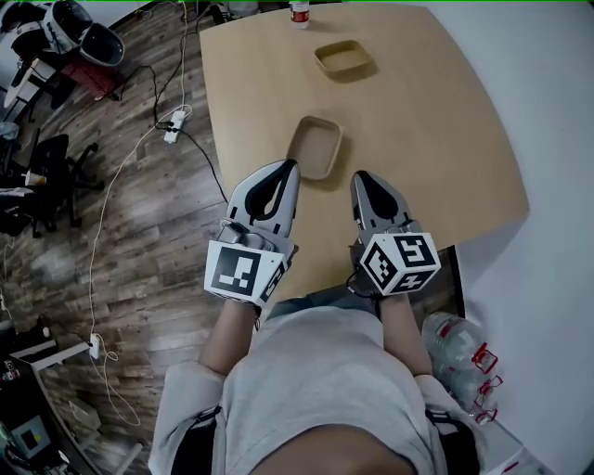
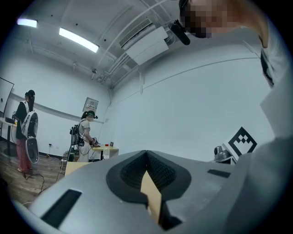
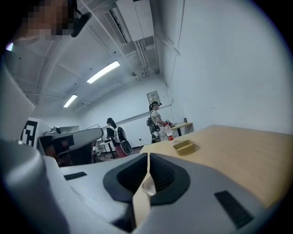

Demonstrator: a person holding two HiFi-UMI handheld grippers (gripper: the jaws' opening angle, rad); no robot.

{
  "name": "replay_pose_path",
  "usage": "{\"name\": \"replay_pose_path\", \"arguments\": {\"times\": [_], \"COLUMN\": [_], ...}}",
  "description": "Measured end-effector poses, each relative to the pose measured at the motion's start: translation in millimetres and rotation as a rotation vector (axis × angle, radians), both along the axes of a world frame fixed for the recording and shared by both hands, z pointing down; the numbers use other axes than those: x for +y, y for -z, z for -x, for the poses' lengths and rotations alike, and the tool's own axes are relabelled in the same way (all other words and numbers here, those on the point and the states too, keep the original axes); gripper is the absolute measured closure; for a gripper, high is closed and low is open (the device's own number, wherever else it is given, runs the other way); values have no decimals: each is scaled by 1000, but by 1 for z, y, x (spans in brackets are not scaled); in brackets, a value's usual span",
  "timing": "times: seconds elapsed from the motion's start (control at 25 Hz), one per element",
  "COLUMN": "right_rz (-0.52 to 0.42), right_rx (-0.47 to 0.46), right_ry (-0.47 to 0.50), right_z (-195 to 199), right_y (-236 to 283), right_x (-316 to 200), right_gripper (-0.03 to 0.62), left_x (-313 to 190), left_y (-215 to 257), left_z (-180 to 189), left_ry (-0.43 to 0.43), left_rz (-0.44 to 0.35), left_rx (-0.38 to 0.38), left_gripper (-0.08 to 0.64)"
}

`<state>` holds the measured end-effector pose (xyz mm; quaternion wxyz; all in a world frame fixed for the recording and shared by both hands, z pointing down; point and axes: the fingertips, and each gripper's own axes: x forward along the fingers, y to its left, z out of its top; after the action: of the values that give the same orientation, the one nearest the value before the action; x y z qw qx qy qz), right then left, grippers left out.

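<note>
Jaws of left gripper (image 1: 290,167) and right gripper (image 1: 364,178) are pressed together, empty. Both tips stand just before the tray (image 1: 314,147) on the table (image 1: 445,139), the left one nearer. The tray's long axis points away from the person, leaning slightly right.

Nothing legible anywhere: no words, brands or numbers. The cubes on the left gripper (image 1: 289,168) and right gripper (image 1: 363,177) carry black-and-white square markers (image 1: 399,263), coded patterns without letters. Clear plastic bottle with red label (image 1: 299,13), at 12 o'clock on the light wooden table (image 1: 445,139): print too small. Pale wall sign (image 3: 153,97), 12 o'clock in the right gripper view: unreadable.
</note>
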<state>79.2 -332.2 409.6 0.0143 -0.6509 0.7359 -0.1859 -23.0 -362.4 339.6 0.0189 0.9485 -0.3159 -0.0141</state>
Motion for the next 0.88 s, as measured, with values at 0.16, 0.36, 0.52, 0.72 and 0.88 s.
{"name": "replay_pose_path", "arguments": {"times": [0.16,0.36,0.52,0.72,0.88], "right_rz": [66,148,207,291,356], "right_rx": [-2,-15,-41,-82,-118], "right_ry": [7,27,26,19,11], "right_z": [-10,-20,-28,-34,-33], "right_y": [-20,-46,-71,-110,-133], "right_x": [-28,-64,-81,-98,-110], "right_gripper": [578,578,577,575,529], "left_x": [-19,-46,-57,-70,-79], "left_y": [-8,-17,-30,-47,-54], "left_z": [-5,-10,-14,-17,-15], "left_ry": [16,41,58,78,94], "left_rz": [19,47,74,103,119], "left_rx": [-10,-25,-39,-51,-63], "left_gripper": [546,545,545,546,545]}}
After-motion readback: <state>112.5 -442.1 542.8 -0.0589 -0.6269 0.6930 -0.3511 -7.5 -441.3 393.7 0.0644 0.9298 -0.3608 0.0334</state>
